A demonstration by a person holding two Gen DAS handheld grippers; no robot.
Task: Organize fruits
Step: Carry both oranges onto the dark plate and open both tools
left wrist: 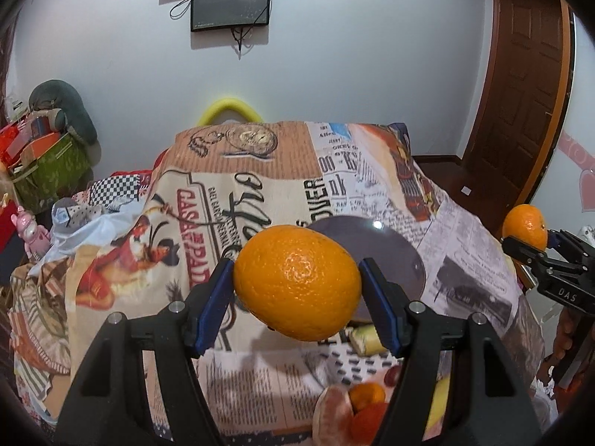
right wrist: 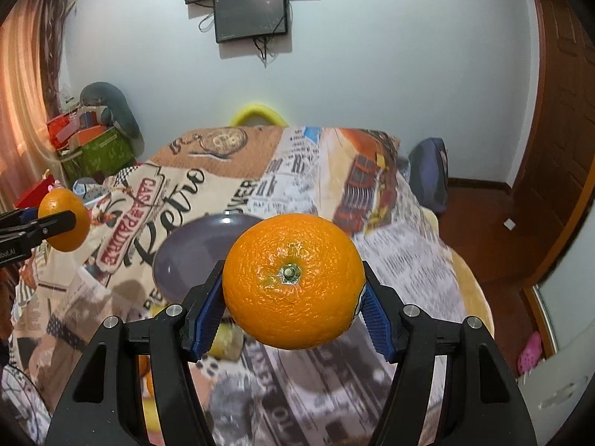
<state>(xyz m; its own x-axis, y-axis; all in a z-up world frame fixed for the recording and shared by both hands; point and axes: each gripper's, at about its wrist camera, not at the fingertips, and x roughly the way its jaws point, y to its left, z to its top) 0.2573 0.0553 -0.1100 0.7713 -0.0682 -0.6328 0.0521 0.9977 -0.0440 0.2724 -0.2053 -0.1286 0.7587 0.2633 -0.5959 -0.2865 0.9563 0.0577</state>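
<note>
While both grippers hang above the cloth-covered desk, each carries one orange clear of the surface.

Left gripper: jaws about half spread, blue pads pressed on both flanks of the left orange. Fruit lies on its side, lifted off the cloth, above the near half of the desk. Same orange shows at the left edge of the right wrist view, pinched by a black finger.

Purple plate: sits on the patterned cloth near the middle of the desk, partly hidden behind both held oranges. Looks bare where visible.

Loose fruit near the desk's front edge: small orange pieces and something yellow, blurred; kinds hard to tell. Pale cut piece just below the left orange.

Right gripper: jaws about half spread, gripping the right orange by its sides, stem end facing the camera. Held in the air over the desk's near middle, in front of the plate. Seen from the left wrist view, it hangs past the desk's right edge of frame.
</note>
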